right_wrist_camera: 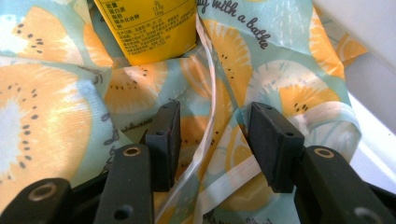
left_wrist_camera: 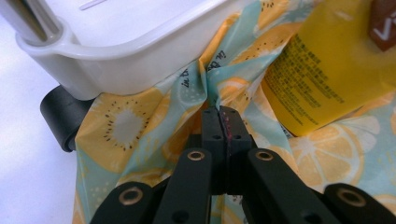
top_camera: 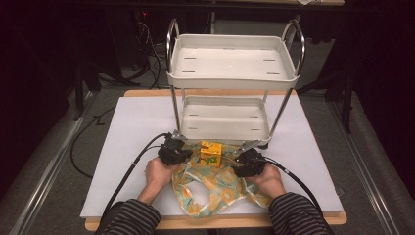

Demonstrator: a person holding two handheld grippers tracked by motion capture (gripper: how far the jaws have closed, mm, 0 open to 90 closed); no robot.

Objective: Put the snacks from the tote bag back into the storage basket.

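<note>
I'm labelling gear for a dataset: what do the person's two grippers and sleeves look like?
Both the left gripper and right gripper are black, with flat black jaws on linkage arms fitted with brass-coloured pivot rings. A black cable trails from each. The person's sleeves are dark with thin light stripes.

One two-tier white cart [top_camera: 230,78], one yellow carton [top_camera: 211,152], one fruit-print bag [top_camera: 215,188], two grippers.

You have a fruit-print cloth bag [top_camera: 215,188] — pale teal with orange slices — lying crumpled and flat at the table's near edge, its far end reaching under the cart. On it stands a yellow carton [top_camera: 211,153] — upright, near the bag's far end.
</note>
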